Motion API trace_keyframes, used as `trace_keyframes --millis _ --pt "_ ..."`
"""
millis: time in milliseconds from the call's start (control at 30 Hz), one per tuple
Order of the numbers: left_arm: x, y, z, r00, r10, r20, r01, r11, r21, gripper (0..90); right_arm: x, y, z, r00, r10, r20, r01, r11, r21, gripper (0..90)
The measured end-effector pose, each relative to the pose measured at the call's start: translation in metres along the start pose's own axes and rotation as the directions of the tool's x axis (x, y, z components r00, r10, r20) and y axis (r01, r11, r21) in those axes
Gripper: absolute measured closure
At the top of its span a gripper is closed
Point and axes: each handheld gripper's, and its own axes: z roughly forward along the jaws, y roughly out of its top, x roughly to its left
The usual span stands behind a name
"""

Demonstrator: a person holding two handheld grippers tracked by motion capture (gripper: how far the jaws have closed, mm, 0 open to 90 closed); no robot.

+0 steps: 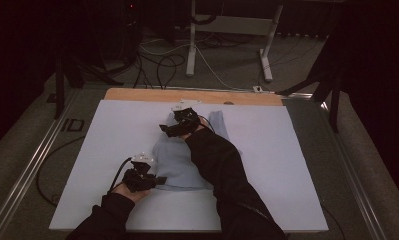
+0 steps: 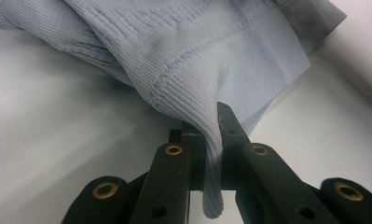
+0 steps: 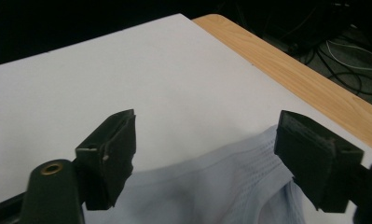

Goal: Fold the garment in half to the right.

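Observation:
A pale blue knitted garment lies folded in the middle of the white sheet. My left gripper is at its near left corner, shut on the ribbed hem, which runs down between the black jaws. My right gripper hovers at the garment's far left part, its arm reaching across the cloth. In the right gripper view the jaws stand wide apart over the garment's edge with nothing between them.
The white sheet covers a wooden table whose bare far edge shows. Beyond it are desk legs and cables on the floor. Metal rails run along both sides.

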Motion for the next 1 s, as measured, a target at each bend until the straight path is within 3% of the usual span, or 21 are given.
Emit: trace_keyframes --millis 233,533,633,733,833,1000 --pt "-0.001 0.0 0.0 0.9999 -0.007 0.009 0.007 0.9999 -0.011 85.8 -0.012 0.005 0.028 0.9994 0.008 0.034 -0.01 0.998 0.068 32.6" --pt "-0.002 0.001 0.0 0.9998 -0.012 0.017 0.013 0.9996 -0.026 85.9 -0.032 0.006 0.063 0.989 0.095 0.113 -0.112 0.982 0.154 38.6" --pt "-0.002 0.002 0.001 0.9996 -0.015 0.023 0.016 0.9994 -0.03 85.8 -0.036 0.002 0.075 0.9857 0.096 0.138 -0.122 0.974 0.192 39.1" --pt "-0.002 0.002 0.001 0.9995 -0.017 0.025 0.018 0.9992 -0.035 85.9 -0.038 -0.001 0.08 0.9855 0.076 0.152 -0.107 0.971 0.212 39.6" --pt "-0.003 0.002 0.001 0.9994 -0.02 0.027 0.021 0.9991 -0.037 85.8 -0.041 -0.004 0.086 0.9849 0.057 0.164 -0.097 0.962 0.254 41.2" --pt "-0.004 0.002 0.002 0.9995 -0.012 0.03 0.013 0.9992 -0.037 85.9 -0.045 -0.009 0.09 0.9828 0.078 0.167 -0.122 0.955 0.271 41.8"
